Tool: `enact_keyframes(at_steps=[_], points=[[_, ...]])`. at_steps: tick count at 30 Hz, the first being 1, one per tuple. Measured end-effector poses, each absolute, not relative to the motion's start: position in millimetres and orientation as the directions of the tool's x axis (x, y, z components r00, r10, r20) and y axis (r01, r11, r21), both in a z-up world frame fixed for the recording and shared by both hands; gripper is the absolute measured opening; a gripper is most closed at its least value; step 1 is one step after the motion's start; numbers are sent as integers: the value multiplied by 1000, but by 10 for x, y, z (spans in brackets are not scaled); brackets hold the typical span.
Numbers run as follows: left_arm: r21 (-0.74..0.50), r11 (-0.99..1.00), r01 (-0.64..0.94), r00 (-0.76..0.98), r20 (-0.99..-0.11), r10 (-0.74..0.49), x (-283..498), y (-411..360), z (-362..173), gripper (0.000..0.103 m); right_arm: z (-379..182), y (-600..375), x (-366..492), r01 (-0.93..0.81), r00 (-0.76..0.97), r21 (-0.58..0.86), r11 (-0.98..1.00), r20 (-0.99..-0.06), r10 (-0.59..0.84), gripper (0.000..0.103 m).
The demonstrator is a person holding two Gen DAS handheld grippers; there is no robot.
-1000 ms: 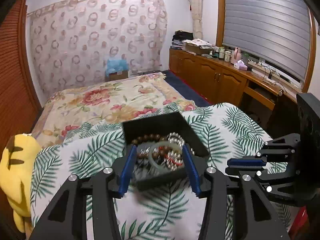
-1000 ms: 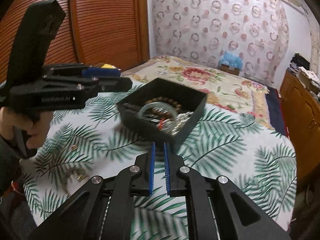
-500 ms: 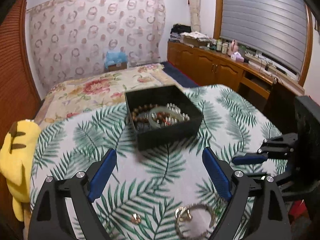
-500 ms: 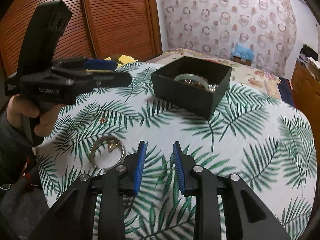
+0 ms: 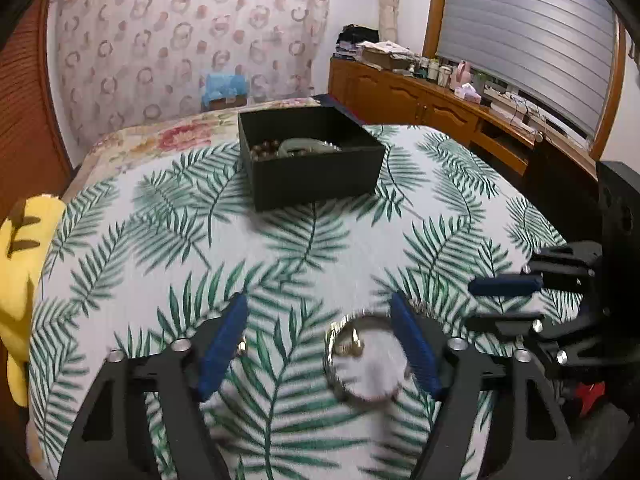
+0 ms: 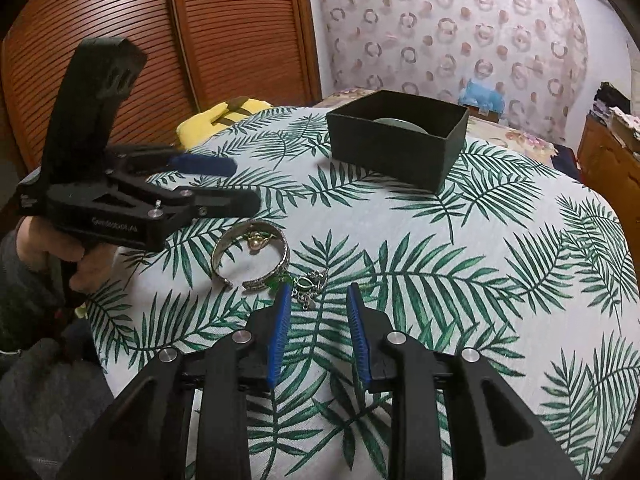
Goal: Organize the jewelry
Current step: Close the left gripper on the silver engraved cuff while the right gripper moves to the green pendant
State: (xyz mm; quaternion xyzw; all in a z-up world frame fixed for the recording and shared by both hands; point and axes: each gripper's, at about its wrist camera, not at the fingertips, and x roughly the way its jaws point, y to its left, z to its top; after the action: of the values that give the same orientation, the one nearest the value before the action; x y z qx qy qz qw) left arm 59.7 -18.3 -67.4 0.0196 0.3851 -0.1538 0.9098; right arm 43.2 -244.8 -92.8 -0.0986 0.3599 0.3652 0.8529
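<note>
A silver cuff bangle (image 5: 362, 394) lies on the leaf-print tablecloth (image 5: 312, 248) with a small gold-and-pearl piece (image 5: 352, 345) inside its ring. My left gripper (image 5: 318, 304) hangs over it. Its jaws are closing with the bangle between them, nearer the right pad, and no pad touches it. A tiny gold piece (image 5: 242, 346) sits by the left pad. My right gripper (image 6: 319, 290) is open just short of a green-stone pendant (image 6: 308, 284), beside the bangle (image 6: 252, 256). The black box (image 5: 308, 160) holds brown beads and a jade bangle.
The box (image 6: 396, 140) stands at the table's far side. A yellow plush toy (image 5: 20, 280) lies off the left edge. A person's hand (image 6: 80, 256) holds the left gripper (image 6: 200, 184). A bed and a wooden cabinet (image 5: 420, 100) lie beyond.
Both grippers drew back from the box and dropped toward the near tabletop. The right jaws went from shut to open. The left jaws spread wide, then narrowed around the bangle.
</note>
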Motion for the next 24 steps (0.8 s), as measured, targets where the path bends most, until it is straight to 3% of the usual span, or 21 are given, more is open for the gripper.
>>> enact_keyframes(at_steps=[11,24], points=[[-111,960,258,635,-729,-255,401,-127,-834,34,-983,-2480,369,-679,497,94,728,-670,551,33],[-41,968,248,630,-752,-193,476,-252,-911,21,-991,-2479,358,-674,501,90,733,-674,543,33]])
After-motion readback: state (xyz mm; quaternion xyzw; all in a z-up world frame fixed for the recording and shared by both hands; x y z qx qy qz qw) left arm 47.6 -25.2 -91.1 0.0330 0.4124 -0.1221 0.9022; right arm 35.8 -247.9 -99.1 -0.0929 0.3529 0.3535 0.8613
